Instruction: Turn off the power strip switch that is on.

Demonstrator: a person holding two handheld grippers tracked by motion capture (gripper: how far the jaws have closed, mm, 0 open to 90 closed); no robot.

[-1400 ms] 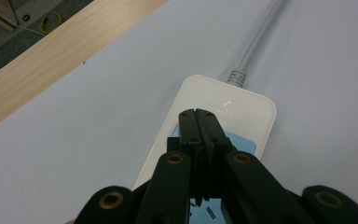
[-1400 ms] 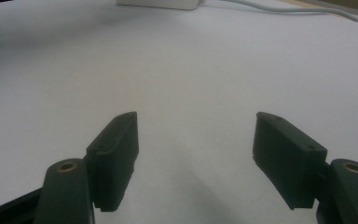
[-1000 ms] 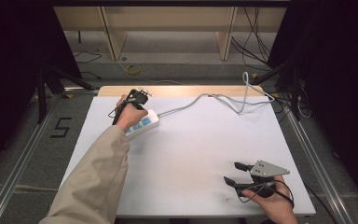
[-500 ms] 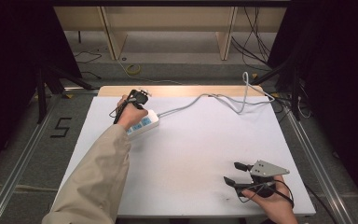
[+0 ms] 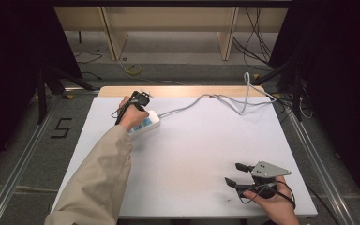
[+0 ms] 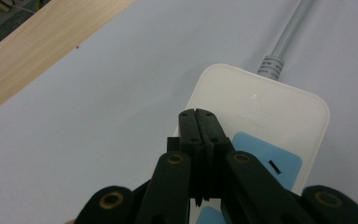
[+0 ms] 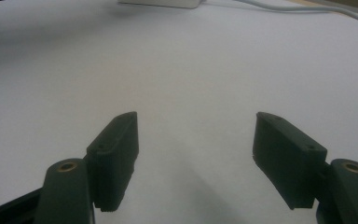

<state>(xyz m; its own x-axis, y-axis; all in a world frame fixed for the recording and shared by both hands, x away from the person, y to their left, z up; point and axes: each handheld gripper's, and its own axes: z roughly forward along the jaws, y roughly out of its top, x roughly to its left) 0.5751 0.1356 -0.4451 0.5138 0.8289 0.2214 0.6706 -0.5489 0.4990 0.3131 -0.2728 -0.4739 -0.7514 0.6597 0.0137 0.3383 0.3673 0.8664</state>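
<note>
Lying flat, white power strip [image 6: 261,116], blue sockets

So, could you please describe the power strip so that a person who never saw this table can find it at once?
Look at the white table and go to its far left part, near the wooden edge. There lies the power strip: a white box with rounded corners and light blue socket panels, under the shut left gripper. A grey cable runs from it toward the far right, and nothing else on the table is like it.
</note>
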